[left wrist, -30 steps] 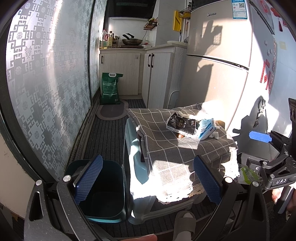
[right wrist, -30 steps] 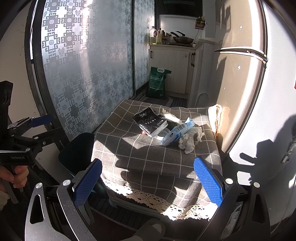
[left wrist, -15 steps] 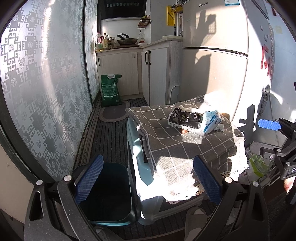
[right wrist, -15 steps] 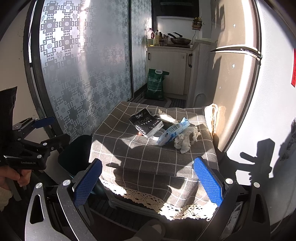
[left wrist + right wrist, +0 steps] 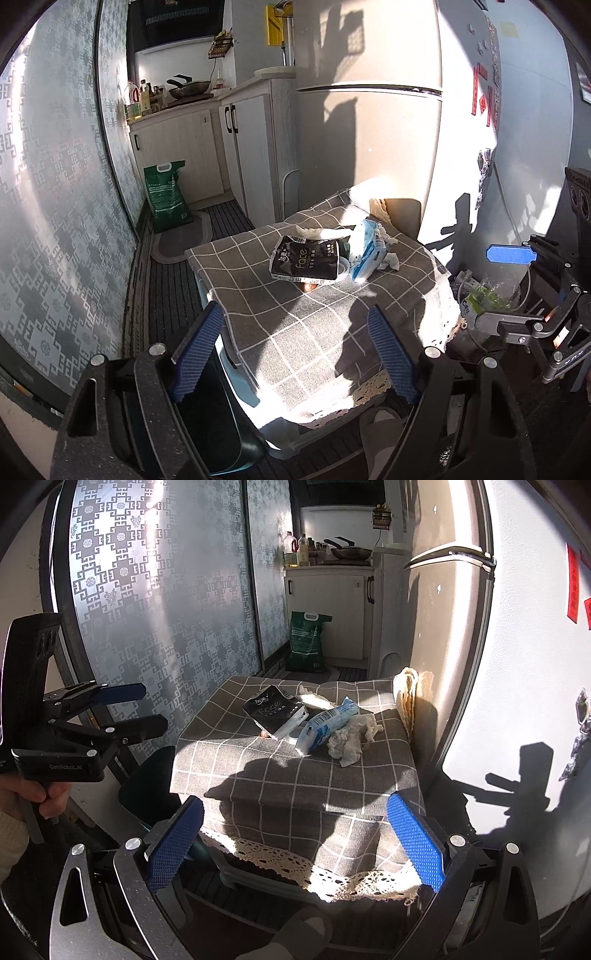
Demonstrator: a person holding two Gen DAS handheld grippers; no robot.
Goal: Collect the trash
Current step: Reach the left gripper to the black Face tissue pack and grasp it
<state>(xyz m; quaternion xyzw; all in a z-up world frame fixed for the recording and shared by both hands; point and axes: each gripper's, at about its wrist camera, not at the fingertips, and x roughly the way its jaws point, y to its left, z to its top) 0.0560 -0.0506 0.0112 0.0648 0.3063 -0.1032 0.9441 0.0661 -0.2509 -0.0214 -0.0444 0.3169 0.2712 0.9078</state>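
Currently, the trash is lying in a cluster toward the far side of the surface (image 5: pixel 236 782), which is covered by a grey checked cloth with a lace hem. The black packet (image 5: pixel 275 710) printed "Face" is resting at the left of the cluster, its far edge slightly raised. The blue-and-white wrapper (image 5: pixel 325 723) is lying just beside it on the right, touching its lower corner. The crumpled white tissue (image 5: pixel 351 740) is sitting against the right side of the wrapper. A small brownish item is showing under the near edge of the packet; it is too small to identify, possibly a food scrap.

The right gripper (image 5: pixel 295 845) is hovering at the near edge of the surface, well apart from the trash, with its jaws standing wide and nothing between them. The left gripper (image 5: pixel 295 350) is hovering at the left near corner of the surface; its jaws have just been closing somewhat, are standing well apart, and are gripping nothing. A hand (image 5: pixel 26 797) is grasping the left gripper's handle.

A dark bin (image 5: pixel 147 790) is standing on the floor just beside the left side of the surface. A refrigerator (image 5: pixel 443 627) is standing against the right side. A green bag (image 5: pixel 308 642) is leaning against the far cabinets.
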